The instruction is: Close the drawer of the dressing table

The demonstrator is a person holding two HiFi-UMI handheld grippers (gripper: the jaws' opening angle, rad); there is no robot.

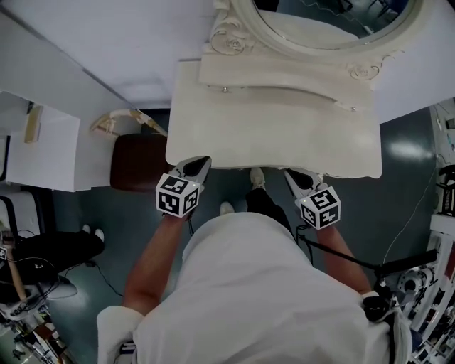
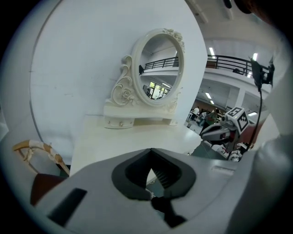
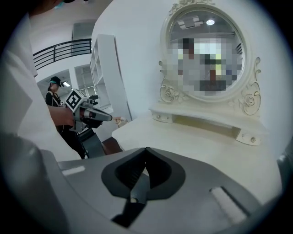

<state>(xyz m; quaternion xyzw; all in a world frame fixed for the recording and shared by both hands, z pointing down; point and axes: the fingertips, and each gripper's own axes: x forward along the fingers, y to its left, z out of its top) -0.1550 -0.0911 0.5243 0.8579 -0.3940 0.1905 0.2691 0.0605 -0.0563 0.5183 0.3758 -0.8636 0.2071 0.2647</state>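
Both tools are clenched on nothing: the left gripper point(image 1: 203, 163) has its jaws pressed together, and so does the right gripper point(image 1: 290, 174). Each sits at the near edge of the dressing table point(image 1: 213, 106), tips pointing toward the oval mirror point(image 1: 320, 21) ahead of them.

The drawer itself cannot be made out. It would lie just below and ahead of the two sets of tips, under the overhanging tabletop, and since nothing sticks out past that edge it is probably nearly or fully in.

To finish well, set both shut tips flat against the drawer front, one toward each end. Push both straight ahead together so the drawer does not skew on its runners. Keep the left tool clear of the brown chair point(image 1: 138, 160) on its outer side.
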